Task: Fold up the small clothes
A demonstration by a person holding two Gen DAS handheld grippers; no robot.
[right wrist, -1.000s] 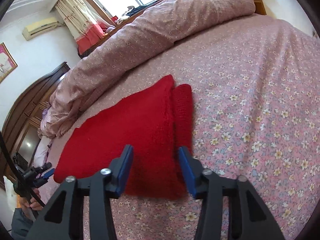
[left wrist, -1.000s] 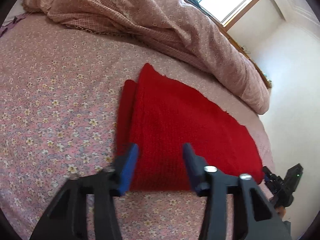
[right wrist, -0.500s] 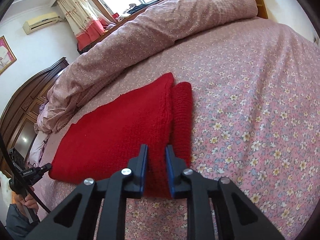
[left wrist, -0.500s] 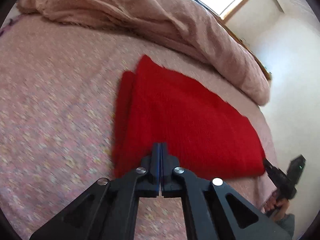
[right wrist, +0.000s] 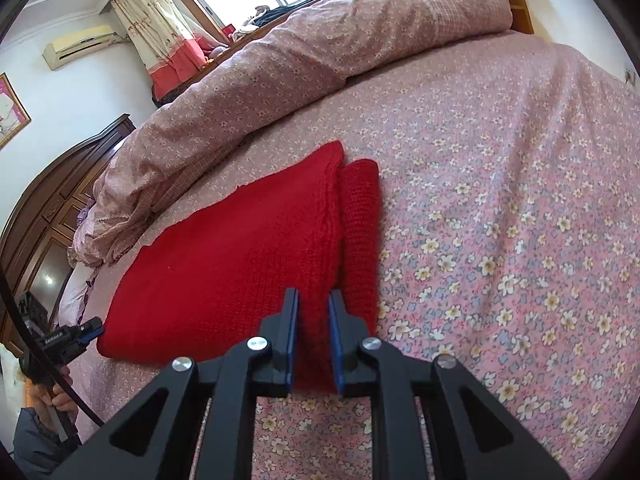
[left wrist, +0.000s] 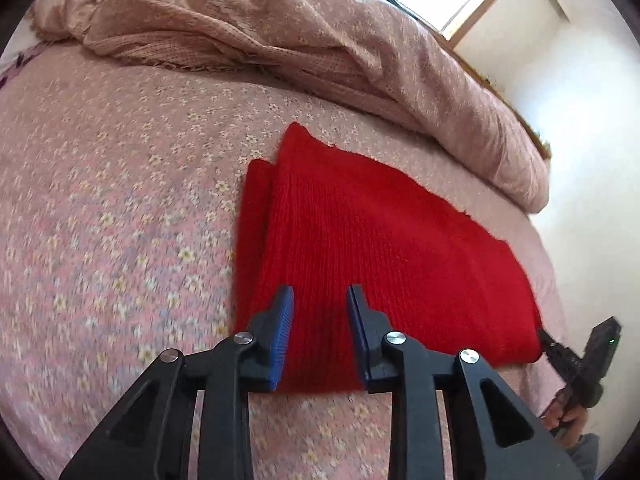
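The red knit sweater (left wrist: 380,264) lies flat and folded on the flowery pink bedsheet (left wrist: 112,216), sitting in the middle of both views, with a narrower folded strip sticking out along one side: left edge in the left wrist view, right edge in the right wrist view (right wrist: 360,220). The knit looks thick and ribbed, and its edges are mostly straight. The left gripper (left wrist: 320,312) has its fingers spread apart, holding nothing, over the near edge of the sweater. The right gripper (right wrist: 313,316) has its fingers only a little apart, with the near edge of the sweater showing in the gap; can't tell if the pads actually touch the fabric. A bunched-up pink quilt (right wrist: 312,60) runs along the far side of the bed, close behind the sweater but not on it. Upper left of the right view has a window with curtains (right wrist: 160,28), an air conditioner (right wrist: 80,46) and a dark wooden wardrobe (right wrist: 52,200). Loads of bare sheet on the right of that frame.
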